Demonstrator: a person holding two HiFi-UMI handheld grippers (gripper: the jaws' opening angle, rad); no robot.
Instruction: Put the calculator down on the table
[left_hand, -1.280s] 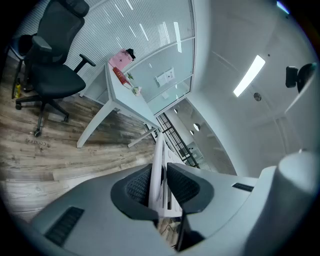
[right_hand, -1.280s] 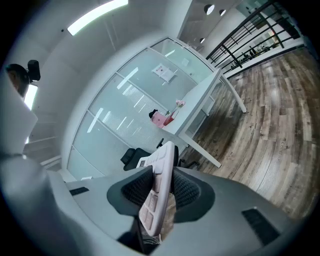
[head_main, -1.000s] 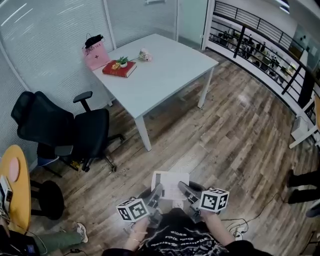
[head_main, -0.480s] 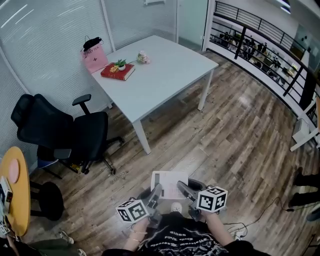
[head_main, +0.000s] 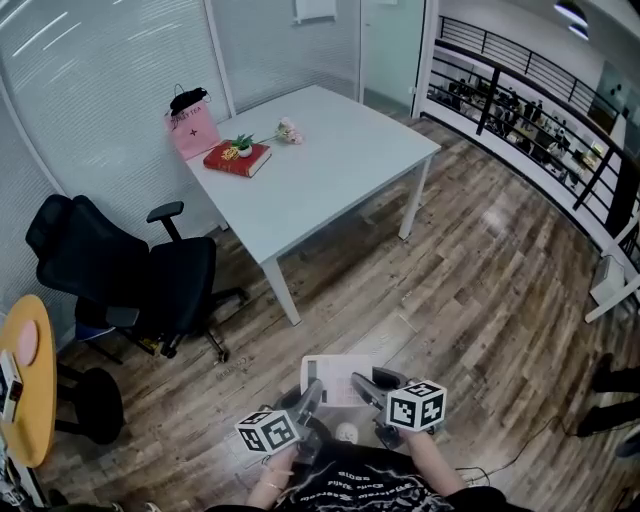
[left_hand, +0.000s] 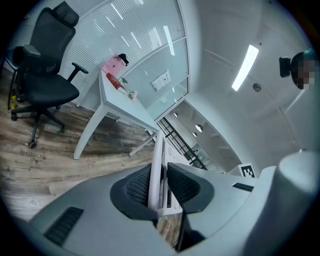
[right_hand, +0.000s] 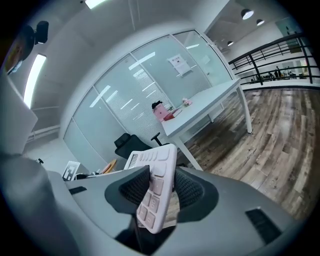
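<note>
Head view puts the calculator (head_main: 335, 376) at the bottom centre of the frame, carried between the left gripper (head_main: 311, 392) and the right gripper (head_main: 363, 386). Both sit slightly lower in the frame than a second ago. The left jaws are nearly closed, pinching its thin edge. The right jaws have just been opening somewhat, though the calculator is between their pads, tilted, and they seem to touch it (a looser hold, I judge).

The white table (head_main: 340, 165) remains well apart in the upper middle, so the put-down is yet to come. Bare wooden floor lies between. A black office chair (head_main: 140, 275) stands left of the table's near corner. A red book (head_main: 237, 159), small plant (head_main: 243, 145) and pink bag (head_main: 193, 130) crowd the table's far-left end, and the rest is free.
</note>
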